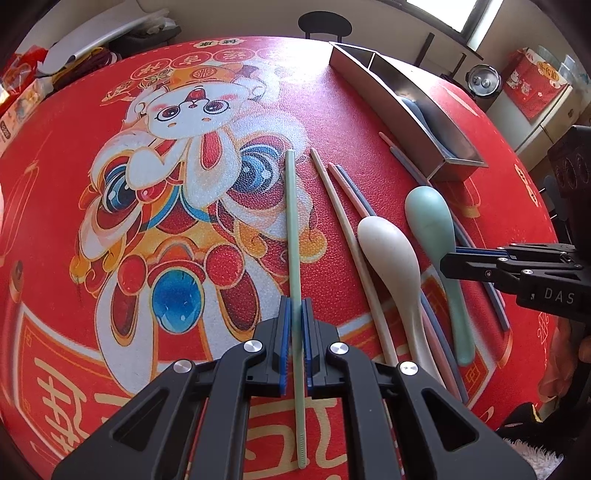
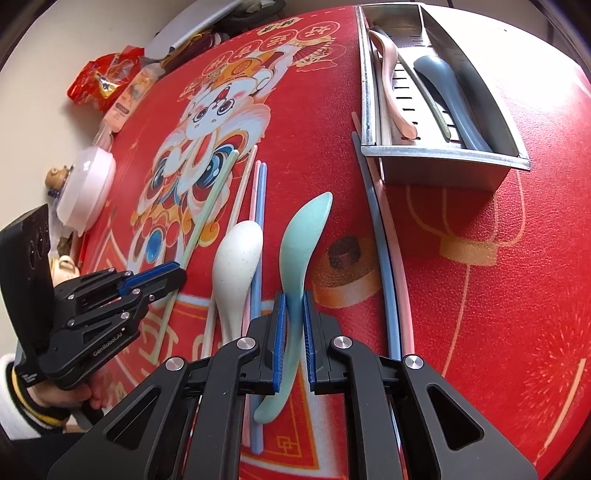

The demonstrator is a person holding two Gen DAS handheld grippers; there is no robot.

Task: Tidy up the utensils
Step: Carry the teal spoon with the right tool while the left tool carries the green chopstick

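A: Two grippers work over one red printed table cover [image 1: 110,295], a cartoon lion-dance rabbit filling its middle in both views.

B: And the room around it?

A: In the left wrist view, a window at the upper right of the frame, a dark chair back [image 1: 325,24] at top centre and a red gift bag [image 1: 535,85] at right. In the right wrist view, a white lidded pot [image 2: 86,188] and snack packets [image 2: 101,81] crowd the left edge.

B: Where is the steel caddy?

A: The steel caddy [image 2: 443,162] sits upper right in the right wrist view, holding a pink spoon [image 2: 391,74] and a grey-blue spoon [image 2: 439,77] in separate compartments.

B: The tongs?

A: The left gripper [image 1: 296,350] is clamped on a green chopstick [image 1: 291,221], lower centre of its frame. The right gripper [image 2: 293,339] has its pads closed against the handle of the teal spoon [image 2: 299,243].

B: Anything lying nearby?

A: A white spoon [image 2: 236,266] lies just left of the teal one, across pink and blue chopsticks [image 2: 260,199]. A further blue-and-pink pair [image 2: 388,280] runs from beside the caddy down the right.
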